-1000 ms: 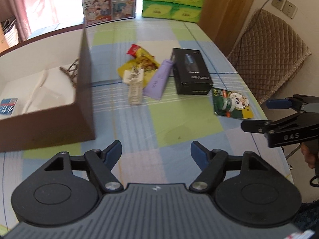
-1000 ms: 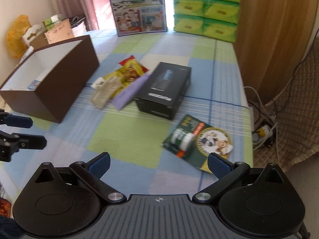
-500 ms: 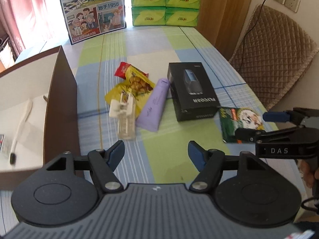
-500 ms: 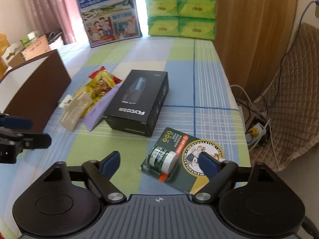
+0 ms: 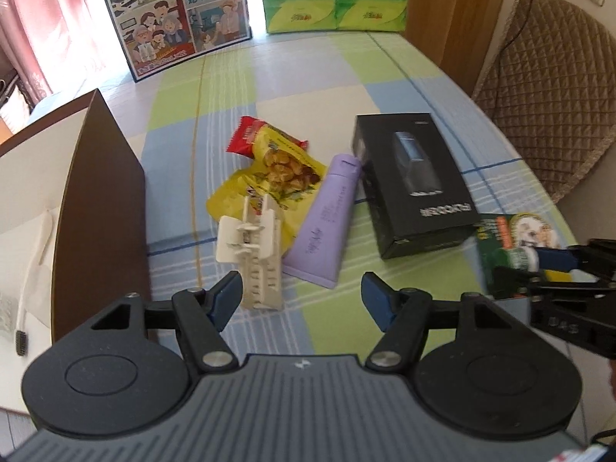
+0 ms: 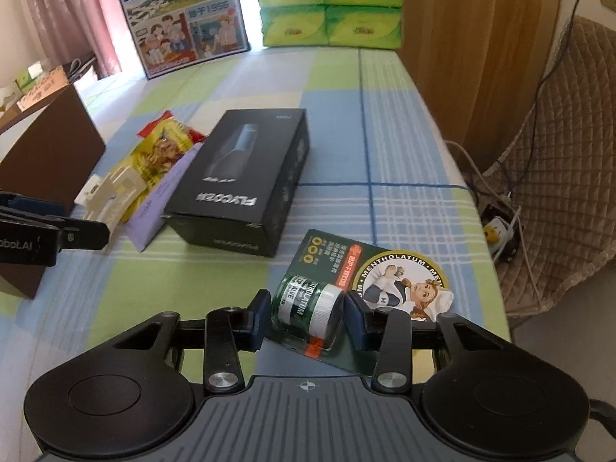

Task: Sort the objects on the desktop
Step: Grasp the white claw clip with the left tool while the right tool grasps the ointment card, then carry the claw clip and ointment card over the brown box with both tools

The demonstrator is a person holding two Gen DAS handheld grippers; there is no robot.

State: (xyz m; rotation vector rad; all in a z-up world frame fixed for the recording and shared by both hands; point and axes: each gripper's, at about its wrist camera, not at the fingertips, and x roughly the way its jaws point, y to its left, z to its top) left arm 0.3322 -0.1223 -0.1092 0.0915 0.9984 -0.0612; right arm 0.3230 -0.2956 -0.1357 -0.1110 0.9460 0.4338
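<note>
Fingers of the right gripper point(image 6: 306, 317) flank the jar blister on the salve card point(image 6: 369, 269), pads at or nearly at its sides; whether they press it I cannot tell. That card lies near the counter's point(image 6: 404, 146) right edge. Left gripper point(image 5: 302, 298) hovers low with fingers wide apart, holding nothing, just short of the clip point(image 5: 256, 246) and purple tube point(image 5: 327, 227). Beside them lie the snack bag point(image 5: 277, 161) and black box point(image 5: 412, 181). At left, the brown box point(image 5: 100, 208) holds a toothbrush point(image 5: 32, 265). Bare cloth stretches beyond.

milk poster point(image 5: 175, 15) – rear | green tissue packs point(image 6: 331, 4) | quilted chair point(image 5: 546, 88) – rt
</note>
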